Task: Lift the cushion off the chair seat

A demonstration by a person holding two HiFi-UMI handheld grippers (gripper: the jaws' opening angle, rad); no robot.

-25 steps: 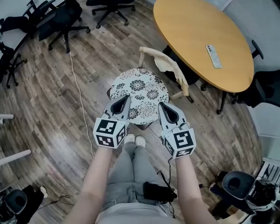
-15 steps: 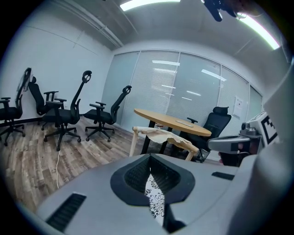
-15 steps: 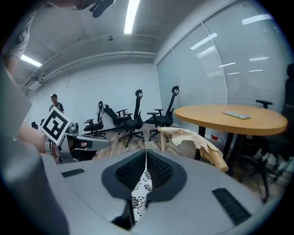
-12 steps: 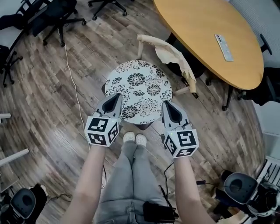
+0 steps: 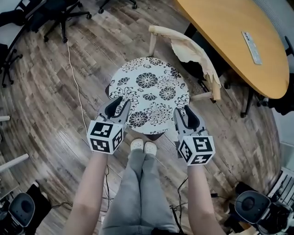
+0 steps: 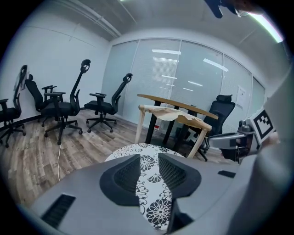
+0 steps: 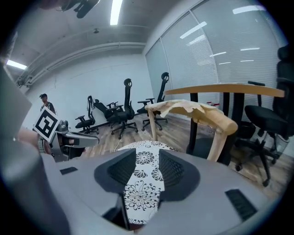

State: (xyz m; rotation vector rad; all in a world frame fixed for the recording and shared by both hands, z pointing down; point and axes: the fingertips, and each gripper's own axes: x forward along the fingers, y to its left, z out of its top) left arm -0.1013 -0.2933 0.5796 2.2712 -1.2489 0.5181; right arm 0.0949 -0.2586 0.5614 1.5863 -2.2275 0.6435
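Observation:
A round cushion (image 5: 149,92) with a black-and-white flower print lies on the seat of a wooden chair (image 5: 183,43). My left gripper (image 5: 117,106) hovers over the cushion's near left edge and my right gripper (image 5: 187,115) over its near right edge. The jaws of both have just been opening and now stand apart, with no pad pressing on the cushion. In the left gripper view the cushion (image 6: 138,148) shows through the gap of the left gripper (image 6: 149,158). The right gripper view shows the same cushion (image 7: 143,195) under the right gripper (image 7: 148,156).
An oval wooden table (image 5: 229,27) with a remote (image 5: 252,46) stands behind the chair at the right. Black office chairs (image 5: 55,11) stand at the far left. A white cable (image 5: 76,87) runs over the wood floor. My shoes (image 5: 141,146) are just before the seat.
Both grippers have sunk toward the near edge of the cushion and drawn a little apart. Their jaws, shut in the earlier frames, now stand apart.

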